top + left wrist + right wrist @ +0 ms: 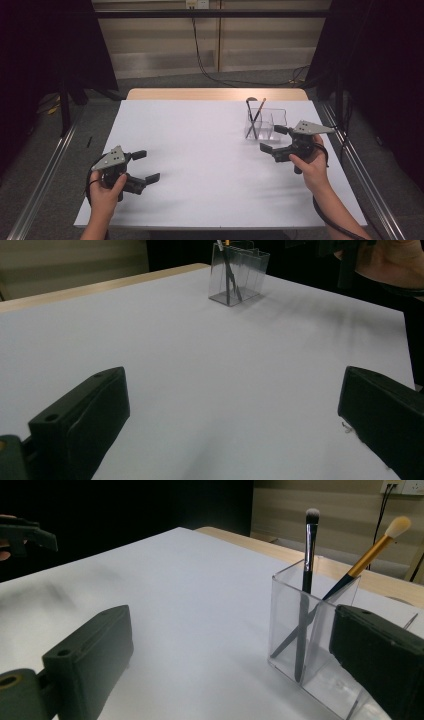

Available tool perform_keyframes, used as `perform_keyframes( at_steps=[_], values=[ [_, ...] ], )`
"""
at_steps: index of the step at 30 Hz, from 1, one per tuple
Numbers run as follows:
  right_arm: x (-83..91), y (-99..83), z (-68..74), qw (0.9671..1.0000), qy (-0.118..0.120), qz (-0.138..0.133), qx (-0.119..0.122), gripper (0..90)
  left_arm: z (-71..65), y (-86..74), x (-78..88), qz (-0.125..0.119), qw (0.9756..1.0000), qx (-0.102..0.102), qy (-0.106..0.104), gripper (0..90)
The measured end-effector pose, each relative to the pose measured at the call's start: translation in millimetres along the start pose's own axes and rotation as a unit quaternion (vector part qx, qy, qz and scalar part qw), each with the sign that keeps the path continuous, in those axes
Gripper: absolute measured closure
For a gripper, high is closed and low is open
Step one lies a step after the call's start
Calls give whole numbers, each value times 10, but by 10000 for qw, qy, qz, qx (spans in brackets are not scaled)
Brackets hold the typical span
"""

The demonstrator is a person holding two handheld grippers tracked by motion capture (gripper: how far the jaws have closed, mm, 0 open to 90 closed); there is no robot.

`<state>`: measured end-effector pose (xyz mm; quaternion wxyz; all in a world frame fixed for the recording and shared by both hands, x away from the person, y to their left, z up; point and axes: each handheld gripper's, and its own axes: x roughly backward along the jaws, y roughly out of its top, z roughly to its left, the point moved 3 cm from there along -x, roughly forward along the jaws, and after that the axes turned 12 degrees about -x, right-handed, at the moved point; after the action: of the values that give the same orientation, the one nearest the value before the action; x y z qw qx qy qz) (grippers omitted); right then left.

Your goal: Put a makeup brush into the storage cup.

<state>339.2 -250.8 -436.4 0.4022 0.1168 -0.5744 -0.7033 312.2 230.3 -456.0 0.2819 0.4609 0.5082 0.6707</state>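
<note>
Your white counter (200, 165) carries little. At about two o'clock on it stands a clear acrylic organizer (265, 125), divided into compartments. In one compartment, two makeup brushes cross each other: a black-handled brush (306, 585) nearly upright, and a gold-handled brush (372, 552) leaning toward one o'clock. Your right claw (274, 139) sits just beside the organizer, at its four o'clock, jaws spread wide with nothing between them. Your left claw (145, 166) rests at eight o'clock on the counter, well apart from the organizer, jaws also wide and empty.
</note>
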Motion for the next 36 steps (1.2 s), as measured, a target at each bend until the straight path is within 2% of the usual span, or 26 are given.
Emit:
perform_keyframes(
  at_steps=[16, 36],
  values=[
    [181, -115, 53, 10000, -8, 57, -12, 36, 13, 0, 10, -8, 10000, -5, 29, 1],
    [489, -295, 15, 9996, -231, 89, -117, 36, 22, 14, 21, -44, 10000, -11, 35, 1]
  ],
)
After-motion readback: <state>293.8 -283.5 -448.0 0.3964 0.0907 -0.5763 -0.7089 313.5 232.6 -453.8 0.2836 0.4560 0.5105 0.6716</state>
